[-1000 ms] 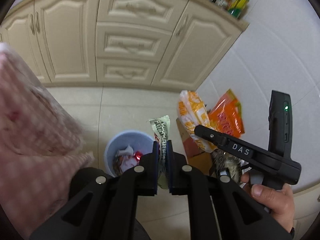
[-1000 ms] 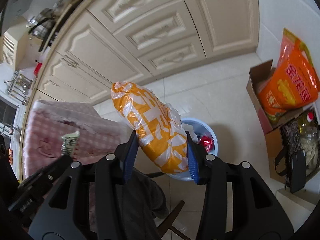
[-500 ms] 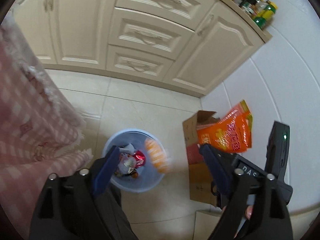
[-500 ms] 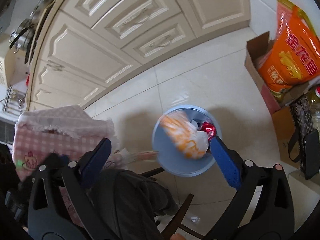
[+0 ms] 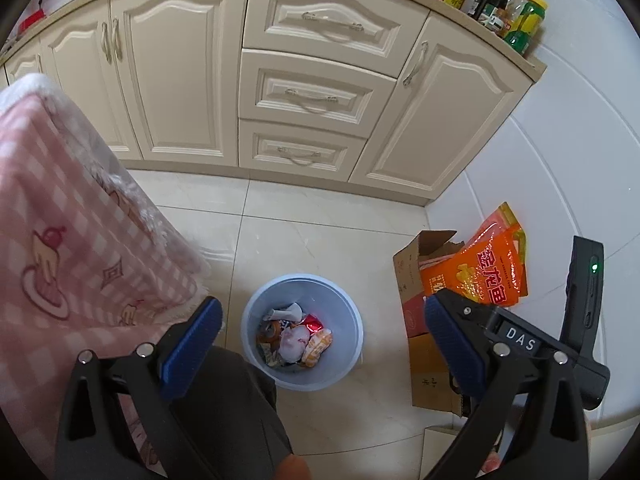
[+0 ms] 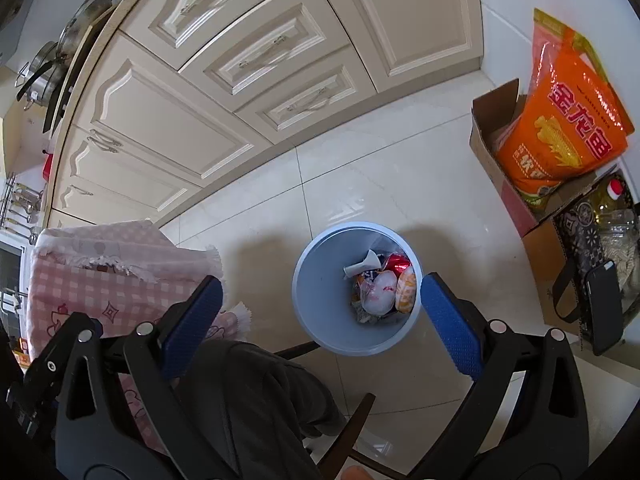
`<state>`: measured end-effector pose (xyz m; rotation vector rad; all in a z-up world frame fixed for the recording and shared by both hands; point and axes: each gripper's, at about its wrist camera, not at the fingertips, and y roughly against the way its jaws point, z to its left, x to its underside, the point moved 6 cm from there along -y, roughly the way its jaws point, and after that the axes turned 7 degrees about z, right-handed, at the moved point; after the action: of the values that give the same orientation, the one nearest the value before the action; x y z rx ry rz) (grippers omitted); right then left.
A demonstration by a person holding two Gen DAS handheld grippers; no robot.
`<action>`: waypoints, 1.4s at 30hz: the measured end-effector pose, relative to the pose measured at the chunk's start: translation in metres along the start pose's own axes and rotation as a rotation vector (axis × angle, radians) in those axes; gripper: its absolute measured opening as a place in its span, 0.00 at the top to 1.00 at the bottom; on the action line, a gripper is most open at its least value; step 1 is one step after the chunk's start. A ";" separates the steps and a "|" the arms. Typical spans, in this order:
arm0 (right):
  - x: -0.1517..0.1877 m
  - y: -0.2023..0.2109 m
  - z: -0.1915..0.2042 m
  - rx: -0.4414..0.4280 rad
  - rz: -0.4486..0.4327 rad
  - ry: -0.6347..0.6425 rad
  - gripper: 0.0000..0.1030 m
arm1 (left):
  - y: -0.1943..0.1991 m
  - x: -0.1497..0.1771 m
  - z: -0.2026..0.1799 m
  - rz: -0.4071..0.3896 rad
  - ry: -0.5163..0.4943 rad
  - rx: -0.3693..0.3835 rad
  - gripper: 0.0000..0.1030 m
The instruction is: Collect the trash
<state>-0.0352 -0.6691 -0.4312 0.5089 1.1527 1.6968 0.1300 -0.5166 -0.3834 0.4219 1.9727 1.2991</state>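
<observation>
A light blue trash bin (image 5: pixel 256 320) stands on the tiled floor below both grippers; it also shows in the right wrist view (image 6: pixel 316 304). Inside lie wrappers: an orange-and-white bag (image 5: pixel 317 345) (image 6: pixel 405 294), a red foil piece (image 5: pixel 313 324) and white scraps. My left gripper (image 5: pixel 320 340) is open wide and empty, high above the bin. My right gripper (image 6: pixel 320 312) is open wide and empty, also above the bin. The right gripper's body (image 5: pixel 516 344) shows at the right of the left wrist view.
A pink checked tablecloth (image 5: pixel 60 248) hangs at the left. Cream kitchen cabinets (image 5: pixel 304 96) stand behind the bin. A cardboard box (image 5: pixel 412 280) with an orange food bag (image 5: pixel 492 272) sits at the right by the white wall. A person's dark trouser leg (image 6: pixel 248 400) is below.
Both grippers opened. The left let go of a green-and-white wrapper and the right let go of the orange-and-white bag; the bag now lies in the bin.
</observation>
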 end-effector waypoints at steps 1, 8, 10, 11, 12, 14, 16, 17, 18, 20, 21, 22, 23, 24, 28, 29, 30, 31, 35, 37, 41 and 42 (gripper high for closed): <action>0.000 0.003 0.002 -0.002 -0.003 0.002 0.06 | 0.004 0.000 0.000 -0.005 -0.001 -0.001 0.04; -0.002 0.040 0.029 -0.013 -0.065 0.036 0.06 | 0.048 -0.002 -0.007 -0.077 -0.058 -0.052 0.04; -0.002 0.058 0.044 -0.031 -0.095 0.056 0.06 | 0.070 -0.001 -0.009 -0.119 -0.073 -0.065 0.04; -0.001 0.065 0.050 -0.036 -0.107 0.066 0.06 | 0.085 0.000 -0.008 -0.145 -0.077 -0.068 0.04; -0.001 0.074 0.059 -0.044 -0.122 0.080 0.06 | 0.097 0.001 -0.007 -0.167 -0.079 -0.068 0.04; 0.001 0.090 0.077 -0.063 -0.152 0.108 0.06 | 0.118 0.002 -0.004 -0.203 -0.081 -0.073 0.04; 0.005 0.107 0.096 -0.084 -0.179 0.139 0.06 | 0.144 0.003 0.003 -0.245 -0.078 -0.086 0.04; 0.008 0.117 0.109 -0.098 -0.196 0.159 0.06 | 0.155 0.004 0.007 -0.263 -0.076 -0.091 0.04; 0.011 0.126 0.122 -0.111 -0.211 0.179 0.06 | 0.170 0.005 0.013 -0.286 -0.072 -0.101 0.04; 0.017 0.141 0.146 -0.134 -0.236 0.217 0.06 | 0.198 0.008 0.024 -0.330 -0.061 -0.121 0.04; 0.020 0.149 0.159 -0.143 -0.249 0.240 0.06 | 0.209 0.010 0.028 -0.350 -0.057 -0.130 0.04; 0.026 0.159 0.175 -0.157 -0.265 0.272 0.06 | 0.224 0.012 0.035 -0.379 -0.051 -0.142 0.04; 0.030 0.165 0.187 -0.166 -0.275 0.295 0.06 | 0.235 0.014 0.038 -0.398 -0.047 -0.151 0.04; 0.034 0.171 0.198 -0.173 -0.285 0.317 0.06 | 0.252 0.017 0.047 -0.427 -0.037 -0.167 0.04; 0.063 0.195 0.256 -0.208 -0.330 0.436 0.06 | 0.307 0.028 0.075 -0.516 0.012 -0.237 0.04; 0.069 0.199 0.267 -0.210 -0.337 0.463 0.06 | 0.326 0.034 0.086 -0.542 0.033 -0.267 0.04; 0.076 0.204 0.281 -0.214 -0.346 0.498 0.06 | 0.338 0.038 0.092 -0.559 0.046 -0.288 0.04; 0.084 0.207 0.294 -0.220 -0.353 0.531 0.06 | 0.355 0.044 0.101 -0.586 0.067 -0.324 0.04; 0.123 0.222 0.354 -0.253 -0.394 0.675 0.06 | 0.416 0.066 0.133 -0.666 0.143 -0.465 0.04; 0.147 0.229 0.385 -0.275 -0.415 0.748 0.06 | 0.441 0.077 0.146 -0.701 0.168 -0.515 0.04; 0.188 0.241 0.427 -0.295 -0.466 0.857 0.06 | 0.487 0.102 0.170 -0.765 0.241 -0.595 0.04; 0.197 0.244 0.436 -0.299 -0.477 0.878 0.06 | 0.495 0.107 0.174 -0.774 0.252 -0.605 0.04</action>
<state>0.0927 -0.3114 -0.0525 -0.7283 1.4206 1.6317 0.1256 -0.1199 -0.0231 -0.7557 1.5469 1.3504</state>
